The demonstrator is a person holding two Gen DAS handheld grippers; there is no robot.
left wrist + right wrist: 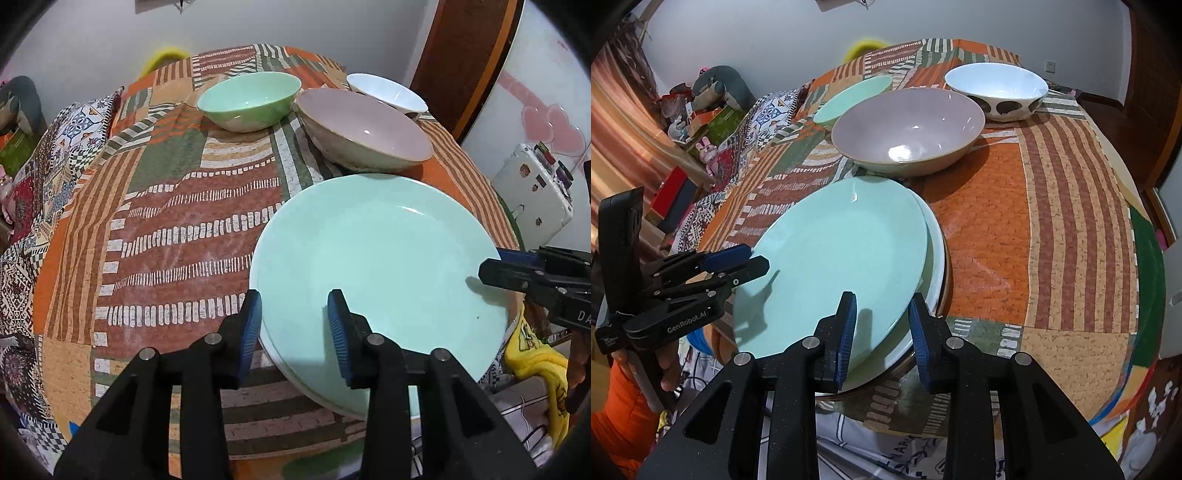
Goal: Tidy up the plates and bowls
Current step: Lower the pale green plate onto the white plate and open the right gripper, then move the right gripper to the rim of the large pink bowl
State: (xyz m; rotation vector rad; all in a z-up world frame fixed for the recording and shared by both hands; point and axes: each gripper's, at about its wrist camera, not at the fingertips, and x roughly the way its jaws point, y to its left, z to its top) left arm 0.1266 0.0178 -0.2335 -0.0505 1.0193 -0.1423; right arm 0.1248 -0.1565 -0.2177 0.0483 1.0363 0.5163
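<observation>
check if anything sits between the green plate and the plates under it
Nothing visible does: the green plate lies directly on the stack of plates, with both grippers straddling its near rim.

Both views are evenly bright under indoor light from above. Small white glare spots sit in the pink bowl [908, 131] and on the green plate [834, 266], where short soft gripper shadows fall. Focus is sharp at centre; fisheye bending curves the table edge, and black vignette fills the corners.
</observation>
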